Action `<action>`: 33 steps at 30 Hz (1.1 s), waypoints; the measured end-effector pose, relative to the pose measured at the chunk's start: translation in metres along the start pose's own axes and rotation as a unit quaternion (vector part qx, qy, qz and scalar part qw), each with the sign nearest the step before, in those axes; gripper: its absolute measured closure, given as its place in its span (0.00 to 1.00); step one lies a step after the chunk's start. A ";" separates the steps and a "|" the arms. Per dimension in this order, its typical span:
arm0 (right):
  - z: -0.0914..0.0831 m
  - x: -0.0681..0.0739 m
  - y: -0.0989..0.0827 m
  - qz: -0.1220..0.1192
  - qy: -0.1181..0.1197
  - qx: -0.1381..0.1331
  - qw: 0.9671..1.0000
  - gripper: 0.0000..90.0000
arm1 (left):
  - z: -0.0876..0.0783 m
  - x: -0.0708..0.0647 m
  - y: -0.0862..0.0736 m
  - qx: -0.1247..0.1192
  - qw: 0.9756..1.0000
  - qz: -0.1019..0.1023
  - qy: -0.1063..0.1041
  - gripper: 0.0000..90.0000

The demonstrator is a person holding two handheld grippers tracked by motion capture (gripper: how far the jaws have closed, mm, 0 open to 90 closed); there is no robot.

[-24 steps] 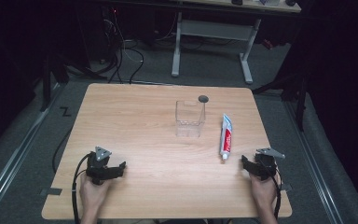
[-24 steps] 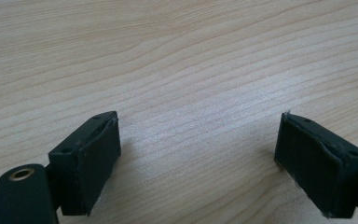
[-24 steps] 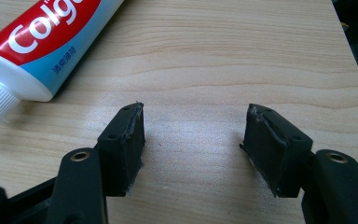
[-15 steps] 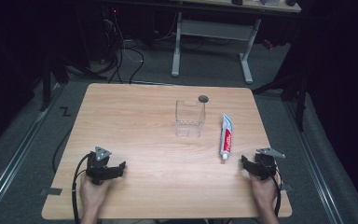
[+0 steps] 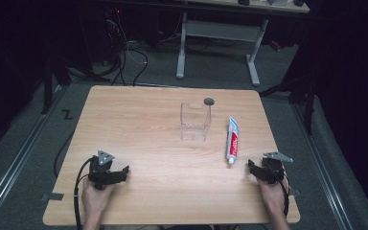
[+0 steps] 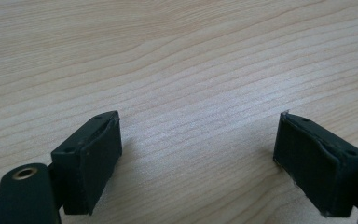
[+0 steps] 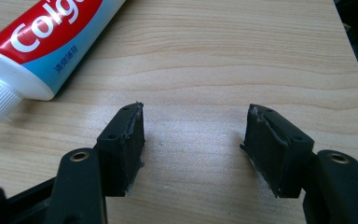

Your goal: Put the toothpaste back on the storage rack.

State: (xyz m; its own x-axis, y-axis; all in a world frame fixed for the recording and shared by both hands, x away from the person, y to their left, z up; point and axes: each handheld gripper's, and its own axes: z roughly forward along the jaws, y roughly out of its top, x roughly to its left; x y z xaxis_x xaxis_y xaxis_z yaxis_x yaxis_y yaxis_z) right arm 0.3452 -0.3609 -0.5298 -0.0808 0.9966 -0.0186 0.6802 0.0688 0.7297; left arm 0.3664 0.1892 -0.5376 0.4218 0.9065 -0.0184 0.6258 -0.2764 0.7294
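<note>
While both hand-held grippers stay put, the toothpaste tube (image 5: 232,139) lies unmoved.

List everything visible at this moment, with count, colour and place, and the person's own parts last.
toothpaste tube: one, white, red and blue, lying on the table's right side, white cap toward the person.
clear plastic box: one, transparent, upright near the table's middle, left of the tube.
small dark round thing: one, dark grey, just behind the box.
table: one, light wood.
desk frame: one, pale grey, beyond the table.
left gripper: black, open, near left.
right gripper: black, open, near the cap.
</note>
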 end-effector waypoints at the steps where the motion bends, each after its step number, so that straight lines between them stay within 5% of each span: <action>1: 0.000 0.000 0.000 0.002 0.002 0.000 1.000 0.42 | 0.000 0.000 0.000 0.000 1.000 0.000 0.000 0.18; 15: -0.014 -0.003 -0.002 -0.009 -0.003 0.012 1.000 0.50 | 0.000 0.000 0.000 0.000 1.000 -0.001 0.001 0.18; 23: -0.024 0.003 -0.006 0.005 0.029 0.014 0.999 0.50 | 0.000 0.001 0.000 -0.001 1.000 -0.002 0.002 0.19; 33: -0.030 0.018 -0.009 -0.014 0.058 0.017 0.998 0.50 | 0.000 0.001 0.000 -0.001 1.000 -0.002 0.001 0.19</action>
State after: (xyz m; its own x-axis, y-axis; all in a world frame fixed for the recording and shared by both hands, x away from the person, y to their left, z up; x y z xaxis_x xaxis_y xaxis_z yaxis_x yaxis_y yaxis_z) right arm 0.3156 -0.3449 -0.5159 -0.1827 0.9822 0.0425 0.7004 0.0997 0.7068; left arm 0.3666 0.1898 -0.5374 0.4172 0.9086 -0.0197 0.6267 -0.2719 0.7302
